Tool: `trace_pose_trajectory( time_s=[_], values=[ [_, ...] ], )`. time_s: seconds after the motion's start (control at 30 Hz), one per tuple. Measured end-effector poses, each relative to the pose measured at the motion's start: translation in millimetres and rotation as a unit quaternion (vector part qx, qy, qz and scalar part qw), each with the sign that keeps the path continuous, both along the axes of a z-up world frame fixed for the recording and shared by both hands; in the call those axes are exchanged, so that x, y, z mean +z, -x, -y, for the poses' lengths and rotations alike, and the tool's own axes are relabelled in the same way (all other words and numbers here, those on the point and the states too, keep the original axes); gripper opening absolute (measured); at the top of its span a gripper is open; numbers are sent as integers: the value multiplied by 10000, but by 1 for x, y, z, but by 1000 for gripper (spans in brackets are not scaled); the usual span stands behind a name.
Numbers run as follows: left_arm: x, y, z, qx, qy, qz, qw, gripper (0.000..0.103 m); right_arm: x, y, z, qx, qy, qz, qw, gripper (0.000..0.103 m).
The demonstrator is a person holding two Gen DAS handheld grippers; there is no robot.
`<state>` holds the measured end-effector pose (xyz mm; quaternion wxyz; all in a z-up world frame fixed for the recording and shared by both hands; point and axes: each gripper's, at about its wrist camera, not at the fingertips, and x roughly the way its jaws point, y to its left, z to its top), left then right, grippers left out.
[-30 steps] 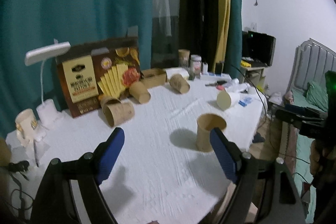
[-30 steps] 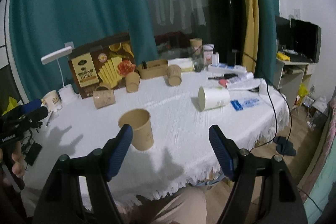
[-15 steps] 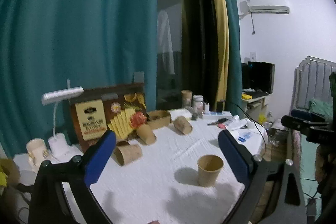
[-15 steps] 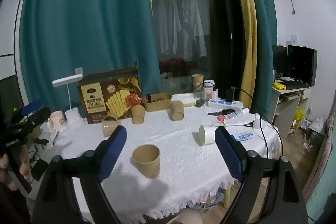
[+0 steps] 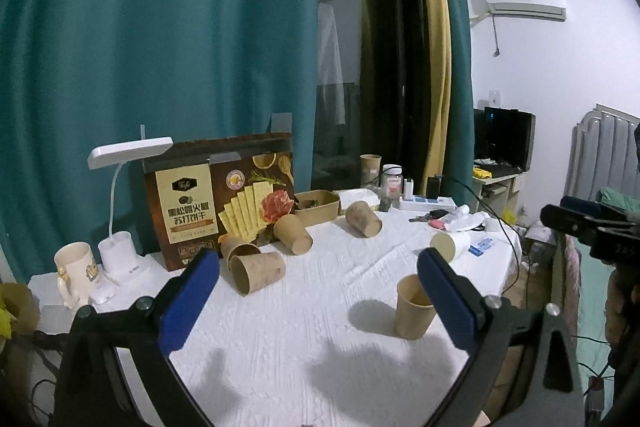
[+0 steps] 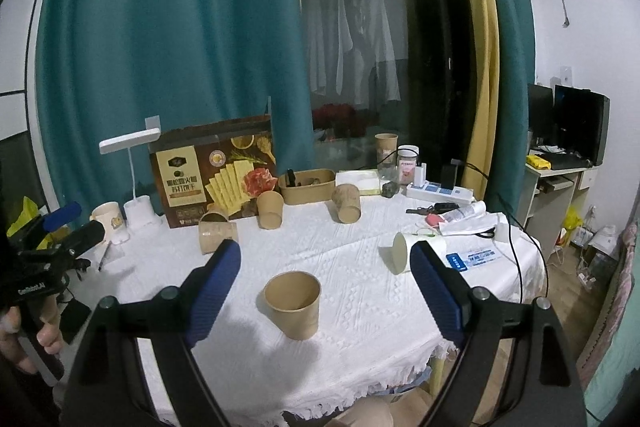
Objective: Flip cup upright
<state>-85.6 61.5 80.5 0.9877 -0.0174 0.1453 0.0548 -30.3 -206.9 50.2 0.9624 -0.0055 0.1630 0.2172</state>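
Note:
A brown paper cup stands upright, mouth up, on the white tablecloth; it also shows in the left wrist view. Several brown cups lie on their sides farther back, and a white cup lies on its side at the right. My left gripper is open and empty, held above the near table. My right gripper is open and empty, above and in front of the upright cup. Each gripper shows at the edge of the other's view.
A brown cracker box, a white desk lamp and a mug stand at the back left. A brown tray, jars, a power strip, keys and papers lie at the back right. The table edge is near.
Both grippers have pulled back and risen away from the table, so more of the room shows. The upright cup has stayed in place.

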Motion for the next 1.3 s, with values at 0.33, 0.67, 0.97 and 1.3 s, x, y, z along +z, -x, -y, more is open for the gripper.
trace_pose_trajectory(
  time_s=[0.33,0.67,0.97,1.3],
  values=[
    [-4,-3,0,-8,20,-23,10000,99,-4,-4,-1,8,30,-41,10000,85],
    [-5,-3,1,10,18,-1,10000,99,-6,-3,1,80,43,-52,9999,85],
    [-4,-2,2,9,22,-1,10000,99,-6,-2,1,89,52,-61,9999,85],
    [-3,-2,2,-30,72,13,10000,99,-7,-1,2,101,52,-104,9999,85]
  ],
)
